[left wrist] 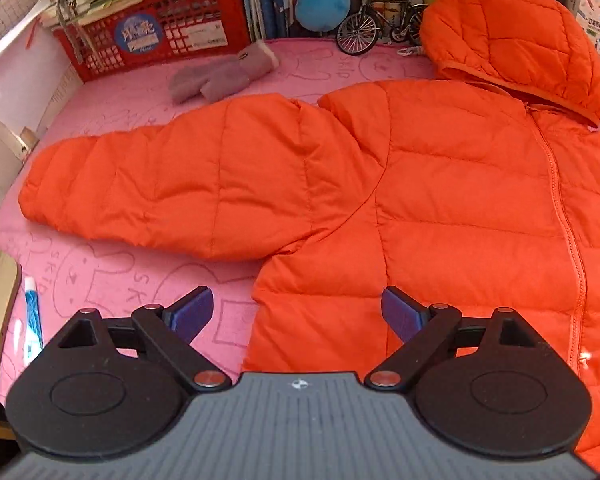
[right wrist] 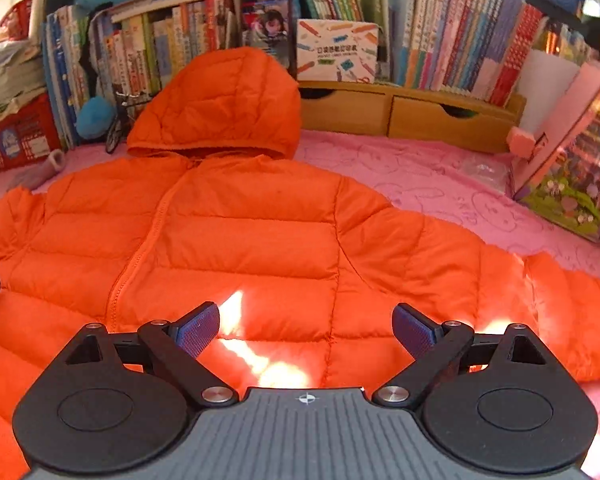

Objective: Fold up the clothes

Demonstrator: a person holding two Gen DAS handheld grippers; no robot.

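Pink cloth [left wrist: 120, 280] bears orange jacket [left wrist: 440, 200], hood [right wrist: 220, 100] pointing at books [right wrist: 440, 48]; both hand-held grippers [left wrist: 298, 312] [right wrist: 306, 330] gape empty.

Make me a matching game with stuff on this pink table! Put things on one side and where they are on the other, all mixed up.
Things:
1. toy bicycle
2. grey mittens
3. red basket
4. orange jacket

Places:
A. under a stack of papers
B. spread flat, zipped up, sleeves out
C. standing left of the hood, before the books
D. lying just in front of the red basket

Pairs: 1-C, 2-D, 3-A, 4-B
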